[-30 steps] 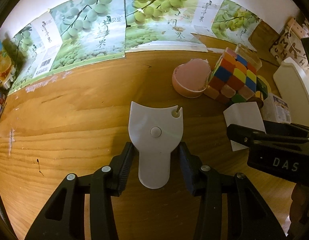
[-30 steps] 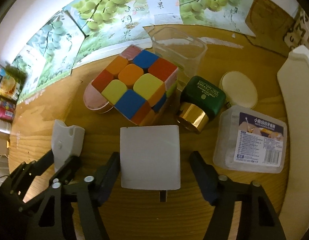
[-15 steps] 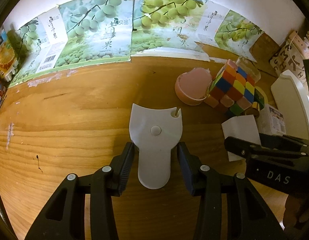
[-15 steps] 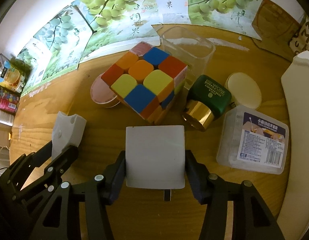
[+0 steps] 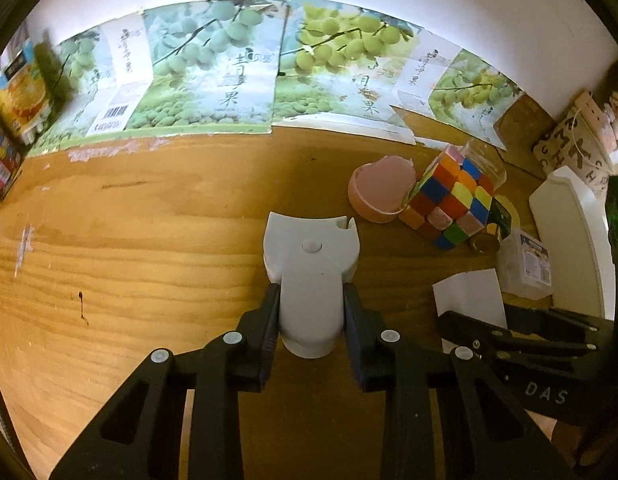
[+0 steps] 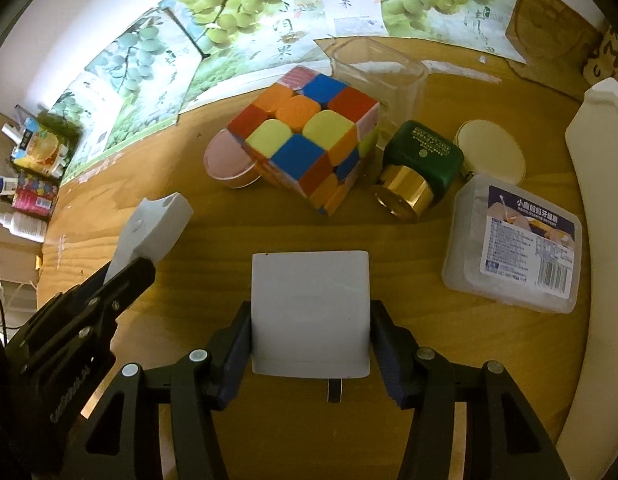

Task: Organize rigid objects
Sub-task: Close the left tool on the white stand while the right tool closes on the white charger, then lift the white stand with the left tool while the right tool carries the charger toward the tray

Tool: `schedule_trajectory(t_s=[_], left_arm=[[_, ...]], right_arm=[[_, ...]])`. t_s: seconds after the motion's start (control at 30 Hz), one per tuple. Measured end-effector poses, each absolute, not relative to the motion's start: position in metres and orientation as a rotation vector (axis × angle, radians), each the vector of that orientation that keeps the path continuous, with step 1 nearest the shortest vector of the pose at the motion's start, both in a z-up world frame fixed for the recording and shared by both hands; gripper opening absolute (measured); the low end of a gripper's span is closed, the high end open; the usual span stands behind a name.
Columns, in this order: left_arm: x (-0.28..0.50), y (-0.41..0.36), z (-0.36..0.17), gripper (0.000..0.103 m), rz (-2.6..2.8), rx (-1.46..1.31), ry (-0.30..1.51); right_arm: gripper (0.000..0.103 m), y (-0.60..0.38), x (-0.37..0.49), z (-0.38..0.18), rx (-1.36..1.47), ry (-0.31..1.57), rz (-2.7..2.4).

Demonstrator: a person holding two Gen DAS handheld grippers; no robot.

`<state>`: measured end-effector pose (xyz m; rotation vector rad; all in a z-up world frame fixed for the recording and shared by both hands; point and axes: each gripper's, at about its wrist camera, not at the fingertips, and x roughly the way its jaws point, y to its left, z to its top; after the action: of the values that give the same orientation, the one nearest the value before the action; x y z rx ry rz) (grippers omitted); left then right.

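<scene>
A white plastic piece (image 5: 311, 256) with a flared, notched head lies on the wooden table (image 5: 149, 248). My left gripper (image 5: 311, 296) is shut on its narrow stem, both pads pressed to its sides. The same piece (image 6: 153, 228) shows at the left of the right wrist view, in the left gripper (image 6: 125, 276). My right gripper (image 6: 311, 312) is shut on a white cube-shaped plug charger (image 6: 309, 296), whose metal prong points back toward the camera. The charger (image 5: 467, 296) also appears at the right of the left wrist view.
Behind the charger stand a colourful puzzle cube (image 6: 305, 140), a pink round box (image 6: 227, 160), a green jar with a gold lid (image 6: 419, 164), a clear tub (image 6: 377, 68), a cream disc (image 6: 491, 152) and a labelled plastic box (image 6: 513, 248). A white board (image 6: 597, 200) borders the right.
The left jaws have closed from a loose gap onto the white piece's stem. The right jaws narrowed onto the charger, and the right view has shifted slightly.
</scene>
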<state>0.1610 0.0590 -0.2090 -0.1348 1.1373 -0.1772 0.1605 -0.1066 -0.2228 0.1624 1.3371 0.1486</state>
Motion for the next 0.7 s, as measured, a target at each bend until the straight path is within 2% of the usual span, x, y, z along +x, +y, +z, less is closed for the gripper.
schedule_trajectory(t_s=[0.7], left_arm=[[0.120, 0.049, -0.162, 0.032, -0.143, -0.190, 1.002]], right_arm=[[0.056, -0.106, 0.102, -0.169, 0.009, 1.262, 0.286]])
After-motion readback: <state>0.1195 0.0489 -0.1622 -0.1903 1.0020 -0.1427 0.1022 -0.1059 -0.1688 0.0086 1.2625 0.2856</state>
